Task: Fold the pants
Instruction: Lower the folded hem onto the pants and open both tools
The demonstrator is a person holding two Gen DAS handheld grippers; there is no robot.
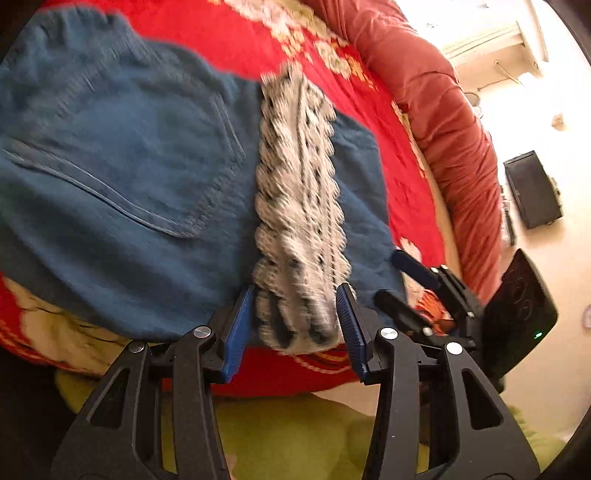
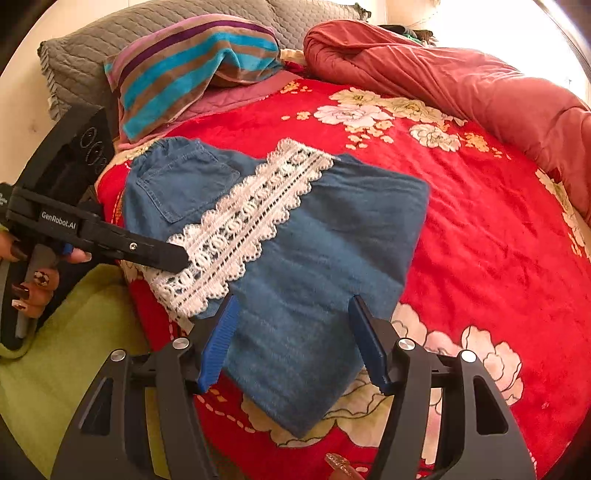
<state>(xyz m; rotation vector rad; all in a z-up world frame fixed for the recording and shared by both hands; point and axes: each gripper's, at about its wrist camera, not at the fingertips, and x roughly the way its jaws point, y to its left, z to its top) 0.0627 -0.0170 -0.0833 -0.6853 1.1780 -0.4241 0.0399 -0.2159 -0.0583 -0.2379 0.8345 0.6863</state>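
The blue denim pants (image 2: 317, 258) lie folded on the red floral bed cover, with a white lace hem band (image 2: 243, 221) across the top. In the left wrist view the pants (image 1: 122, 192) fill the left and the lace band (image 1: 299, 221) runs down between my fingers. My left gripper (image 1: 295, 317) is open, its blue pads either side of the lace end at the bed's near edge. My right gripper (image 2: 295, 332) is open over the near folded edge of the denim, not gripping it. The right gripper (image 1: 417, 280) also shows in the left wrist view.
A red floral blanket (image 2: 480, 221) covers the bed. A rolled rust-red duvet (image 2: 461, 74) lies along the far right side. A striped pillow (image 2: 192, 70) and a grey quilted pillow (image 2: 110, 33) sit at the head. A green cloth (image 2: 74, 350) hangs below the bed's near edge.
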